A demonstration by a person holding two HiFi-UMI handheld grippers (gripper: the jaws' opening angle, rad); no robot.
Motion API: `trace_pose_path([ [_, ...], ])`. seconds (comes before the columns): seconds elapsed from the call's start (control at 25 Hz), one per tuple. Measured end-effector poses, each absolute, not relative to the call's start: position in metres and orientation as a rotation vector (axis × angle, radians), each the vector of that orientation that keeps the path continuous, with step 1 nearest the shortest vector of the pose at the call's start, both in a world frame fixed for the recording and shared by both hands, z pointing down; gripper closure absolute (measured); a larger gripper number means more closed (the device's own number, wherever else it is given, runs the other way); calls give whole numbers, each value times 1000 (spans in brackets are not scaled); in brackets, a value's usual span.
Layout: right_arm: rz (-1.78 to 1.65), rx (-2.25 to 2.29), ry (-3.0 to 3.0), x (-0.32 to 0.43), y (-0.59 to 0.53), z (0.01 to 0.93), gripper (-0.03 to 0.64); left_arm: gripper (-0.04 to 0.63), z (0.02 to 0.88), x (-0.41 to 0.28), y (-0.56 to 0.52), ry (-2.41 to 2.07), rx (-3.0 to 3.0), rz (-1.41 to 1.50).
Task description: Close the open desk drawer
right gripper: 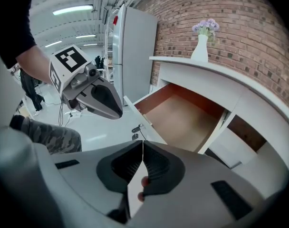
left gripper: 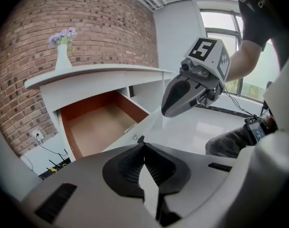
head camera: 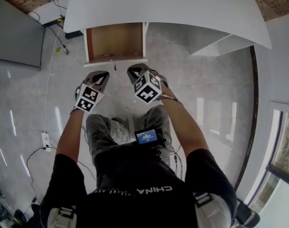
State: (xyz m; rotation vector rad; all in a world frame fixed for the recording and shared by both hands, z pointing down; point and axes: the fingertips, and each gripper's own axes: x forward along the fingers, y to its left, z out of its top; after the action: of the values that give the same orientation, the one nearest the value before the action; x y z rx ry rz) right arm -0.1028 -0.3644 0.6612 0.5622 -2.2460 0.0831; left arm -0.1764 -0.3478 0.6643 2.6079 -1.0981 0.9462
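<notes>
**Still open: drawer faces the person, both grippers closed and empty**

Plainly, the drawer [head camera: 115,42] stands pulled out from under the left part of the white desk [head camera: 182,6]. Its brown inside is bare and open upward. It slides out toward the person, and its white front panel [head camera: 115,59] runs side to side, facing them. The left gripper [head camera: 101,76] hovers near that front, not touching it, with jaws pressed together on nothing. The right gripper [head camera: 135,72] sits beside it, near the drawer's right corner, with its jaws likewise together and empty. A vase [left gripper: 62,56] of flowers stands on the desk top.
</notes>
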Motion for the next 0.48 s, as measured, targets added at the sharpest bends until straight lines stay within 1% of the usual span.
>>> trace_pose_path([
  [0.48,-58,627,-2352,-130,-408,791,601,583,790,-200,-402,-1266,2741,898],
])
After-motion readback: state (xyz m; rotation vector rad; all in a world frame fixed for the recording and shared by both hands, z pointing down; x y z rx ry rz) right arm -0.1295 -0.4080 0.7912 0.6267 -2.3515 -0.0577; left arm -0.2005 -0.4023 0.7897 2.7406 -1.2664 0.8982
